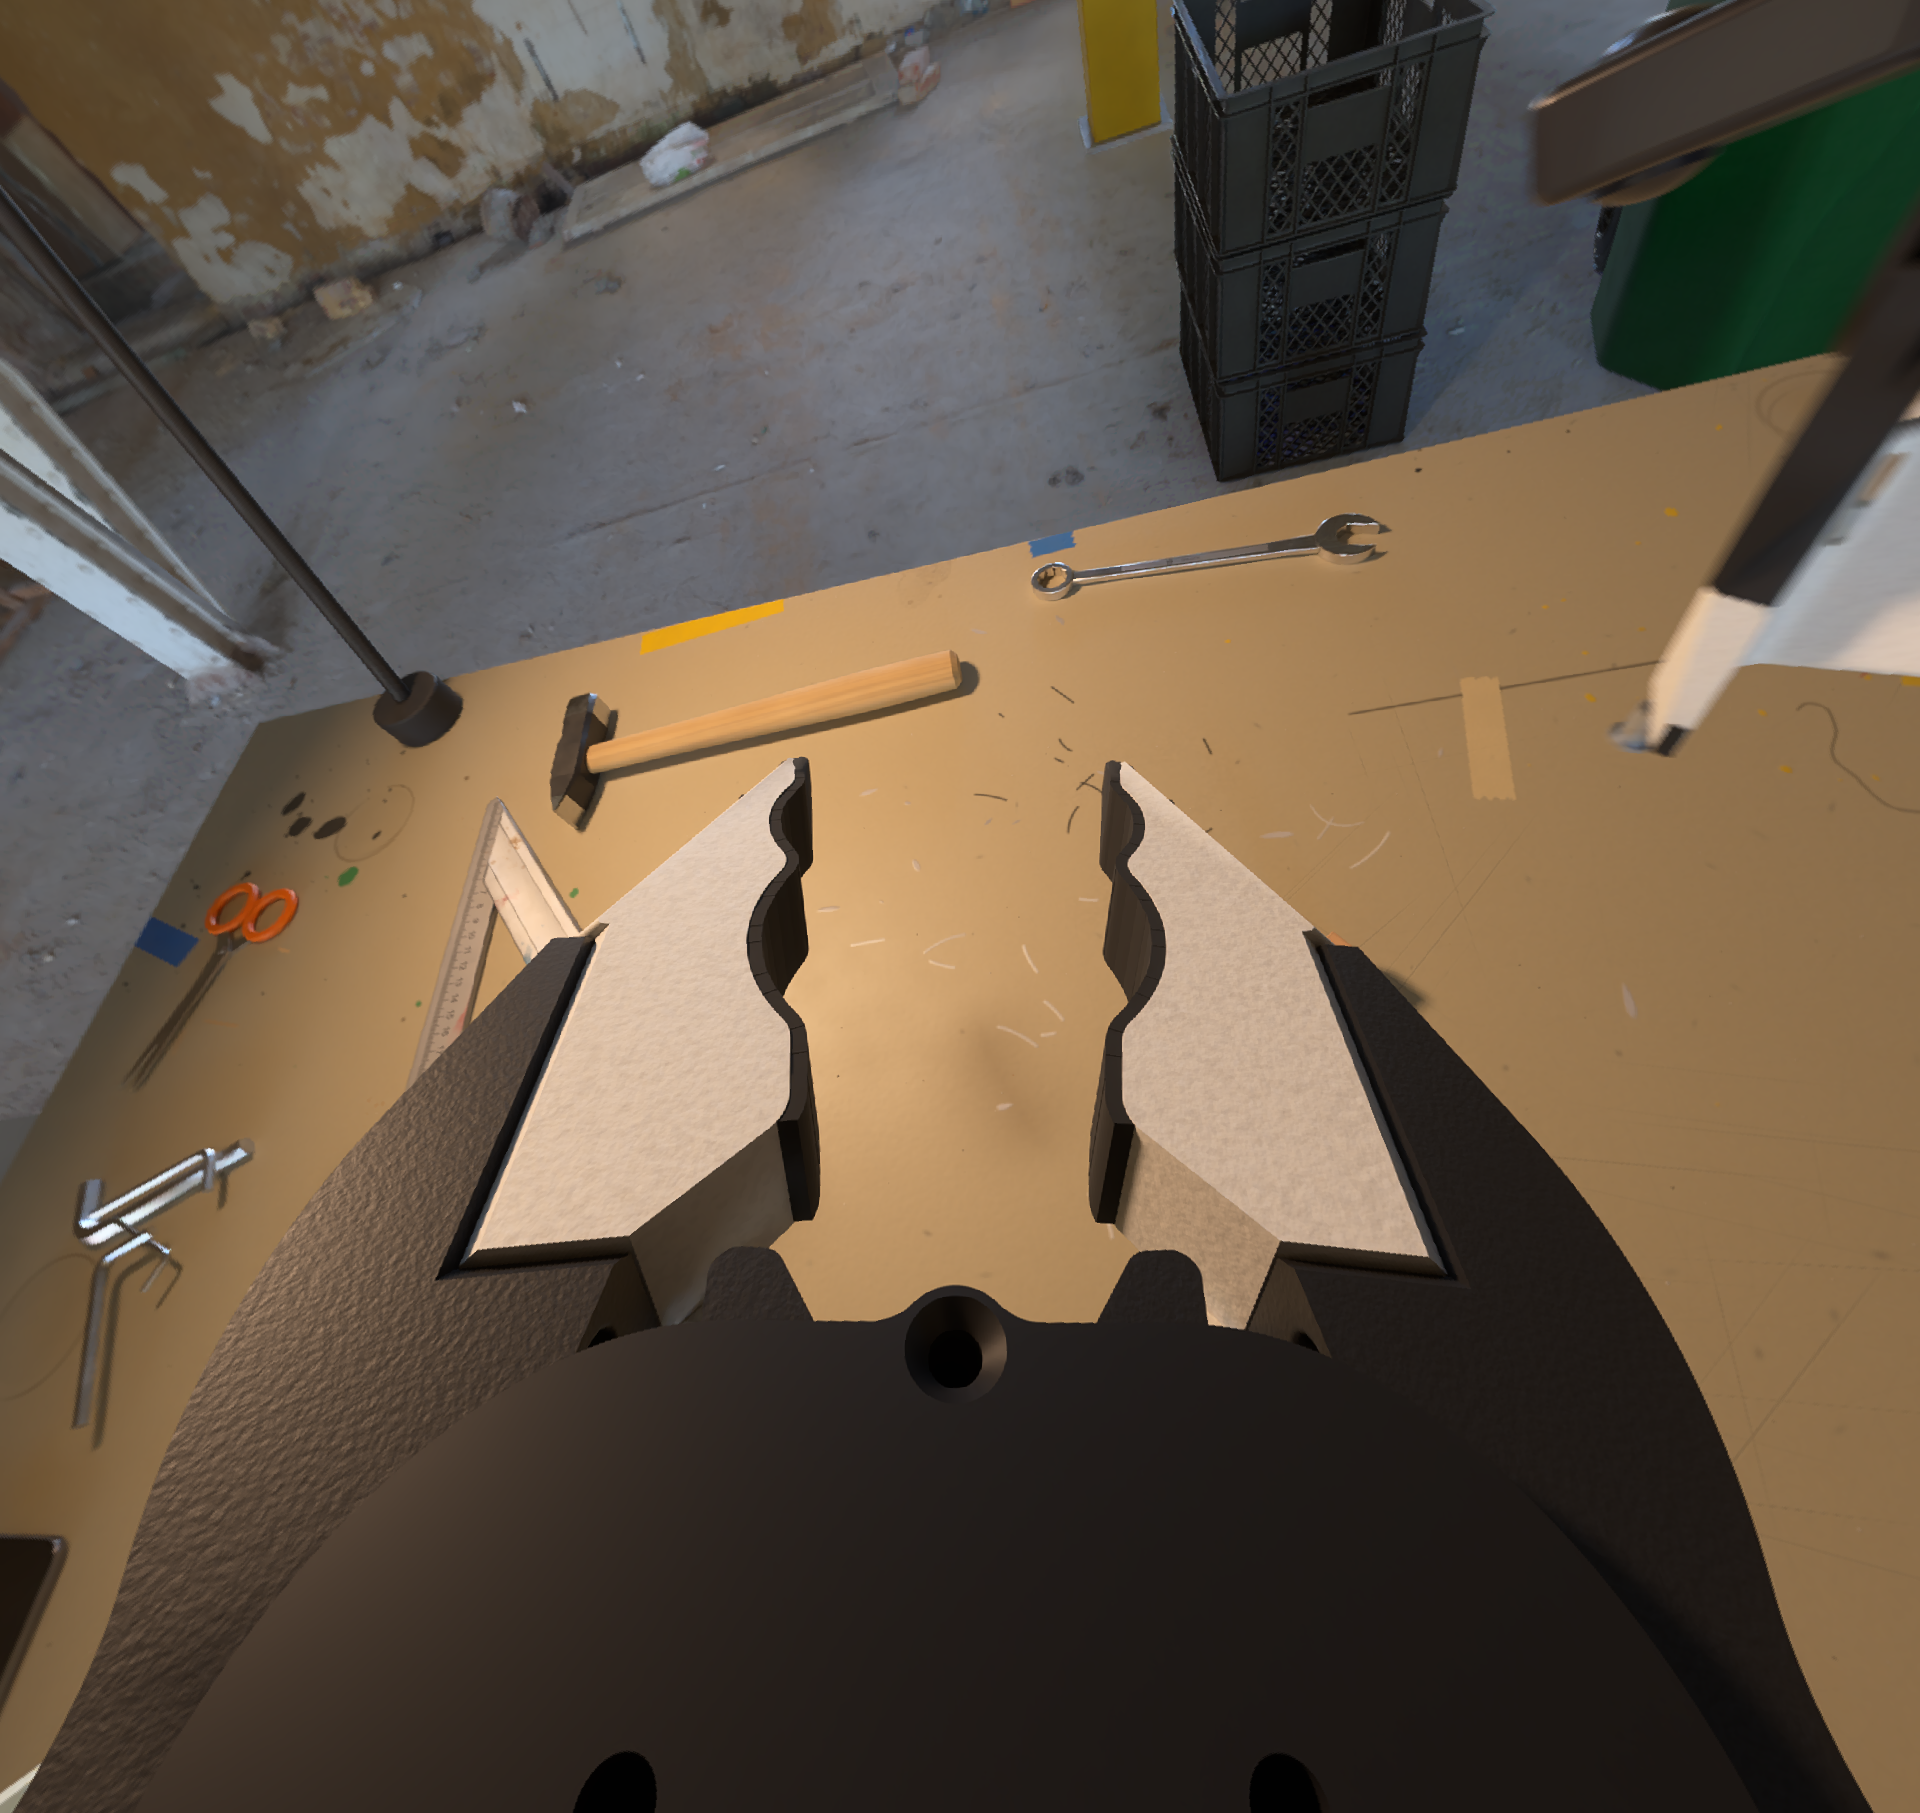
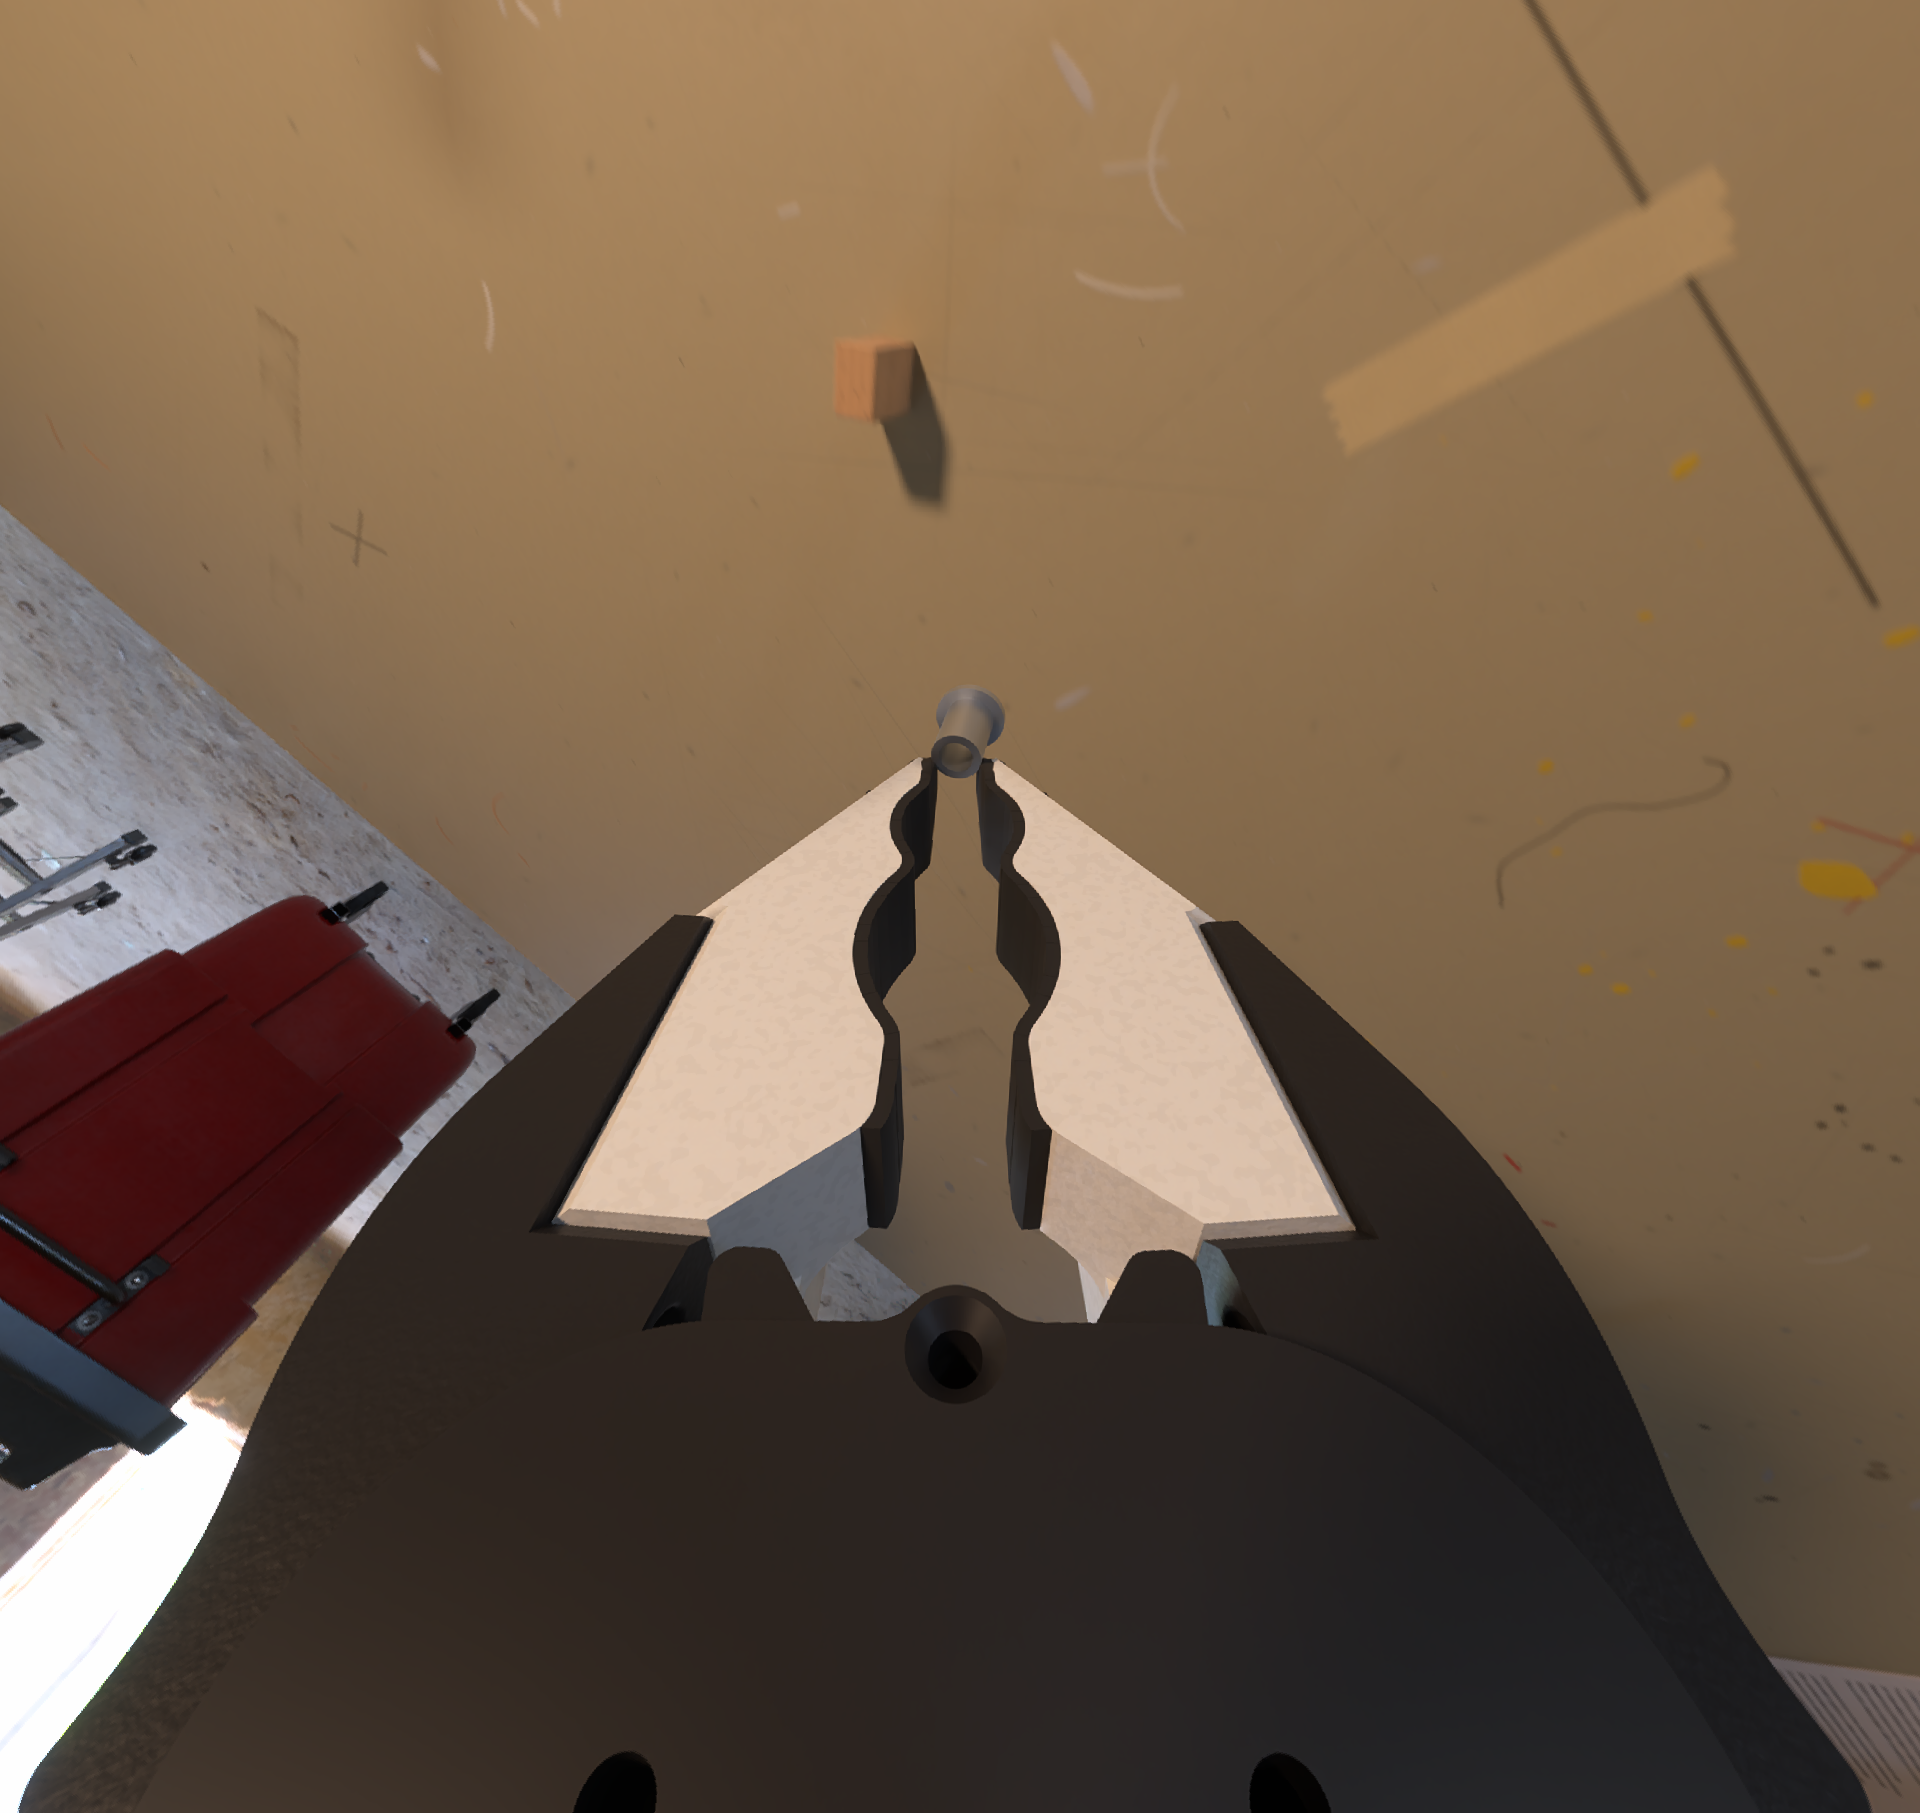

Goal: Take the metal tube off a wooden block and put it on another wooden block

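My right gripper (image 2: 958, 766) is shut on a small grey metal tube (image 2: 964, 724) with a flared end. It holds the tube at the very fingertips, high above the tan table. One small wooden block (image 2: 873, 379) stands on the table ahead of the tube, a little to the left, with nothing on it. No other block is in view. My left gripper (image 1: 956, 776) is open and empty above the table. The right gripper also shows in the left wrist view (image 1: 1662, 714), at the right edge, pointing down.
A hammer (image 1: 769, 714), a wrench (image 1: 1205, 558), orange scissors (image 1: 249, 916), a metal square (image 1: 488, 922) and hex keys (image 1: 135, 1233) lie on the table. A pole base (image 1: 416, 709) stands at its far left corner. Stacked crates (image 1: 1309, 205) stand beyond. A red toolbox (image 2: 187, 1088) sits off the table edge.
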Controlling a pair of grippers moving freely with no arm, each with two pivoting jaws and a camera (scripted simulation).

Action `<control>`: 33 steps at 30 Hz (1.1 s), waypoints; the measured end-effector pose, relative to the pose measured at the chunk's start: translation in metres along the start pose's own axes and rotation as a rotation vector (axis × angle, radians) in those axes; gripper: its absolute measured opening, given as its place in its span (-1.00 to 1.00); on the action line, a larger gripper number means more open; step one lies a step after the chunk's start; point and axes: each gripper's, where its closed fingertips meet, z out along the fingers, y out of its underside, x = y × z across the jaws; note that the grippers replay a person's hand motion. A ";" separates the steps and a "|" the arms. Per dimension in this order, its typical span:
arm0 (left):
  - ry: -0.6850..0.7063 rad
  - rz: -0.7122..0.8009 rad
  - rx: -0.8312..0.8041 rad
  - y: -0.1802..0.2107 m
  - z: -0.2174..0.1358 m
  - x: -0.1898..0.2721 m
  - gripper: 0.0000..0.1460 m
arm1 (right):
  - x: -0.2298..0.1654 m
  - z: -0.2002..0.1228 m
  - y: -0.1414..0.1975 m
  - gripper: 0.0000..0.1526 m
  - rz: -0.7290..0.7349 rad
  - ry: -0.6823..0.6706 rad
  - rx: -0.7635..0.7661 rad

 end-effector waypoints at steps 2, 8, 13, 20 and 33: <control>-0.002 0.026 0.001 -0.002 -0.002 0.005 -0.23 | -0.010 0.008 -0.016 -0.90 0.008 0.006 0.001; 0.016 0.060 -0.002 -0.009 0.008 0.021 -0.24 | -0.028 0.036 -0.046 -0.90 0.010 0.034 -0.022; 0.004 0.103 -0.009 -0.012 0.014 0.028 -0.22 | -0.033 0.064 -0.049 -0.90 0.025 0.046 -0.062; -0.010 0.077 0.032 -0.018 0.015 0.025 -0.21 | -0.034 0.096 -0.048 -0.90 0.063 0.059 -0.103; 0.034 0.090 0.020 -0.017 0.016 0.035 -0.19 | -0.036 0.127 -0.048 -0.80 0.092 0.031 -0.036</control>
